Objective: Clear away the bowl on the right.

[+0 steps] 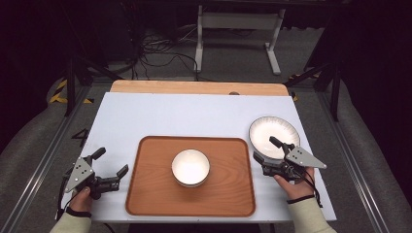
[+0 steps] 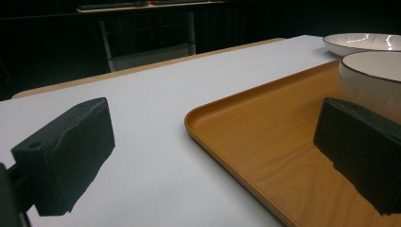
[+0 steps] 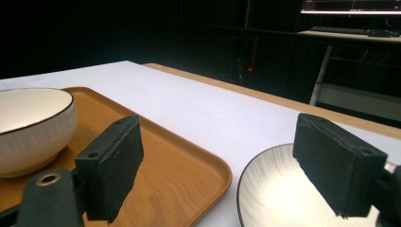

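The right hand-held gripper (image 1: 265, 156) is positioned at the right side of the worktop (image 1: 160, 114), at the near edge of the plate (image 1: 272, 133), with its jaws spread wide and nothing clamped between them. In the right gripper view, one jaw stands over the right rim of the wooden tray (image 3: 189, 179) and the other over the plate (image 3: 279, 194); whether either jaw touches the plate cannot be determined. The plate is white with a dark ribbed rim, lies flat on the white worktop just beside the tray's right edge, and is apart from the tray. The bowl (image 1: 190, 167) is white with a thin dark rim, stands upright near the centre of the tray (image 1: 150, 194), and is well apart from both grippers. The left hand-held gripper (image 1: 114, 170) is held at the left side of the worktop, just beside the tray's left edge, jaws open and empty. In the left gripper view, one jaw stands over the bare worktop (image 2: 156, 142) and the other over the tray (image 2: 265, 142), with the bowl (image 2: 373, 75) beyond it and the plate (image 2: 361, 42) farther off
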The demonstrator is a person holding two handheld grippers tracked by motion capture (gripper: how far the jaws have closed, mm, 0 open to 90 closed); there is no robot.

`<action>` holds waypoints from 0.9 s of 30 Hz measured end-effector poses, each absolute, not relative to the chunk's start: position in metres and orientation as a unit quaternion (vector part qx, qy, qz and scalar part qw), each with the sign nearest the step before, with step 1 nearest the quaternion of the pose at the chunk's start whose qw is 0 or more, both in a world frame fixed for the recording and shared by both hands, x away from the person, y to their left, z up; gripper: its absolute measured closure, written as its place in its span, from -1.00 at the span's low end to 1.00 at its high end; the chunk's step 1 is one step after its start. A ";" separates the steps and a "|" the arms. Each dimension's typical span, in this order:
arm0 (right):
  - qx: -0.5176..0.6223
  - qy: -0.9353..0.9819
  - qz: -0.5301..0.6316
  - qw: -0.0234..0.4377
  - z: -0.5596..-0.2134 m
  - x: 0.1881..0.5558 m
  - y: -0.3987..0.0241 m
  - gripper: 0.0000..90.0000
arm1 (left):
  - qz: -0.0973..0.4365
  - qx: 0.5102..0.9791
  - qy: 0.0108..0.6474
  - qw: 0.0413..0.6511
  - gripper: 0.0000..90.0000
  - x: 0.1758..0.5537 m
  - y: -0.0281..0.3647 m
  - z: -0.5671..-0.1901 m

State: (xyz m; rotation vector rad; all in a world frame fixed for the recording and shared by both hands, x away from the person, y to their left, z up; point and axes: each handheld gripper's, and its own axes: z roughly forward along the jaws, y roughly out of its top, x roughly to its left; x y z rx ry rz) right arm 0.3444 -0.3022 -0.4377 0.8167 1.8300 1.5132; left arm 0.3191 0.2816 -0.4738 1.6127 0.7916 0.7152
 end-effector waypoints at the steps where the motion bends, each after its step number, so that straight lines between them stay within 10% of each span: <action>1: 0.310 0.693 0.573 0.309 -0.439 0.344 -0.303 -0.61 | 0.304 0.686 0.337 0.568 -0.99 0.319 0.282 -0.474; 27: 0.307 0.686 0.606 0.262 -0.459 0.340 -0.317 -0.91 | 0.306 0.686 0.337 0.568 -0.99 0.319 0.281 -0.474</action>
